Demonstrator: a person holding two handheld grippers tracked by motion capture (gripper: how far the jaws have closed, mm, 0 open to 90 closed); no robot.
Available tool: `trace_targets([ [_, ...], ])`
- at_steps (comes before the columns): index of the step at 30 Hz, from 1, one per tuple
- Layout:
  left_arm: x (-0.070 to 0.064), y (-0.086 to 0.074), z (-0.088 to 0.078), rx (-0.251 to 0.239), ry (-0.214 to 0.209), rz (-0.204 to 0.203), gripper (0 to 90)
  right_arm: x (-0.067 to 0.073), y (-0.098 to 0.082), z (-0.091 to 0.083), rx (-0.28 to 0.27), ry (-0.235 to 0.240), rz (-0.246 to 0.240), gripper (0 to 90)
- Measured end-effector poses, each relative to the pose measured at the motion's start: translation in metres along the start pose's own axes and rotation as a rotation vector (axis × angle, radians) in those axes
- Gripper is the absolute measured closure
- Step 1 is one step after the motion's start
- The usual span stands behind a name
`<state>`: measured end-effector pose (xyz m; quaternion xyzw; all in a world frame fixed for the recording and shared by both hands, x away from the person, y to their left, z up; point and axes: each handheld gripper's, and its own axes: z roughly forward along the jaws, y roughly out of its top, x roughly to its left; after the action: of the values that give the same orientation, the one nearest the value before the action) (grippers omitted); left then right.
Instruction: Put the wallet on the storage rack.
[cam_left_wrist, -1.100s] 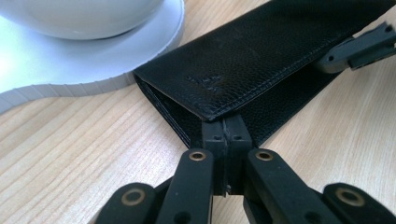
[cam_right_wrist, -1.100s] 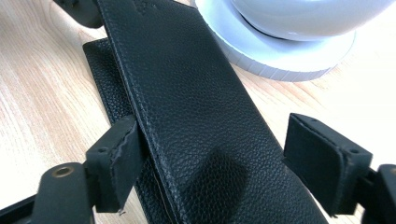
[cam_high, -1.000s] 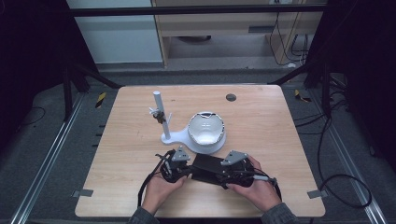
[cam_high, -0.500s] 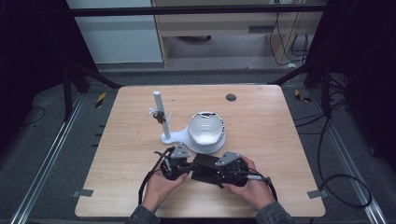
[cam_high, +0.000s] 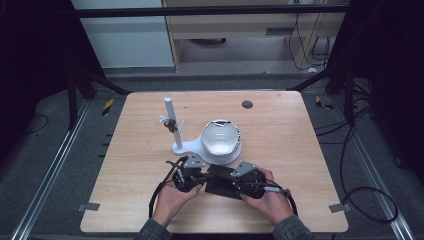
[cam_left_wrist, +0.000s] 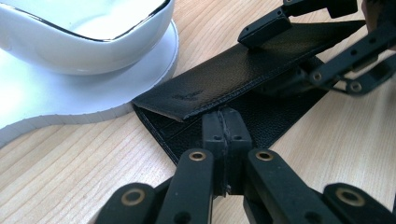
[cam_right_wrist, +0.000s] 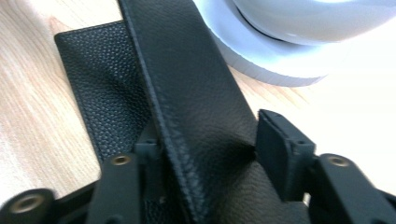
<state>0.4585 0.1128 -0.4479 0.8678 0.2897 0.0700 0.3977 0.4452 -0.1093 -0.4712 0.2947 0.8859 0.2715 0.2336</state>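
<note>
A black wallet (cam_left_wrist: 243, 74) with a pebbled leather grain and stitched edges is being shown on a pale wood-grain surface (cam_high: 280, 130). A white bowl (cam_high: 220, 137) with a thin dark rim line is being seen on a white stand (cam_high: 187, 146). Black is being worn by both grippers' jaws, with brass-coloured rivets.

On my table (cam_high: 135, 150) I count: one black leather wallet (cam_high: 220, 181), one white bowl (cam_high: 220, 138), one white stand (cam_high: 176, 131), and my two claws, left claw (cam_high: 199, 176) and right claw (cam_high: 235, 182).
</note>
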Motion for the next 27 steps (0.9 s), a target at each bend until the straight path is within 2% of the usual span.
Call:
trace_targets([
  [3,-0.001,-0.001,-0.003,-0.001,0.015,-0.003,85.0,-0.002,0.0,-0.002,0.0,-0.014,-0.018,61.3],
  [6,0.0,-0.002,-0.007,0.004,0.051,-0.004,72.3,-0.001,0.002,-0.003,-0.002,-0.035,-0.059,70.0],
  [7,0.0,-0.002,-0.007,0.004,0.051,-0.004,65.8,-0.001,0.002,-0.003,-0.002,-0.035,-0.059,70.0],
  [8,0.002,-0.004,-0.01,0.005,0.076,-0.011,65.8,-0.002,0.003,-0.003,-0.003,-0.042,-0.069,72.9],
  [9,0.003,-0.005,-0.011,0.009,0.085,-0.015,56.1,-0.003,0.004,-0.006,-0.004,-0.048,-0.08,75.8],
  [10,0.005,-0.006,-0.012,0.012,0.084,-0.018,47.8,-0.003,0.006,-0.007,-0.003,-0.047,-0.098,78.3],
  [13,0.01,-0.011,-0.016,0.001,0.08,-0.013,36.1,-0.001,0.006,-0.01,-0.003,-0.044,-0.133,81.2],
  [15,0.011,-0.012,-0.018,-0.007,0.074,-0.003,29.2,-0.001,0.005,-0.013,-0.011,-0.042,-0.135,82.3],
  [17,0.013,-0.013,-0.018,-0.022,0.068,-0.01,19.9,-0.003,0.004,-0.017,-0.025,-0.038,-0.136,83.2],
  [21,0.015,-0.013,-0.02,-0.042,0.064,-0.015,15.3,-0.006,0.002,-0.024,-0.051,-0.031,-0.122,83.7],
  [22,0.016,-0.012,-0.021,-0.035,0.063,-0.021,15.0,-0.009,-0.001,-0.031,-0.078,-0.028,-0.114,83.8],
  [27,0.015,-0.009,-0.02,-0.008,0.029,-0.02,14.1,-0.014,-0.005,-0.043,-0.127,-0.026,-0.092,83.8],
])
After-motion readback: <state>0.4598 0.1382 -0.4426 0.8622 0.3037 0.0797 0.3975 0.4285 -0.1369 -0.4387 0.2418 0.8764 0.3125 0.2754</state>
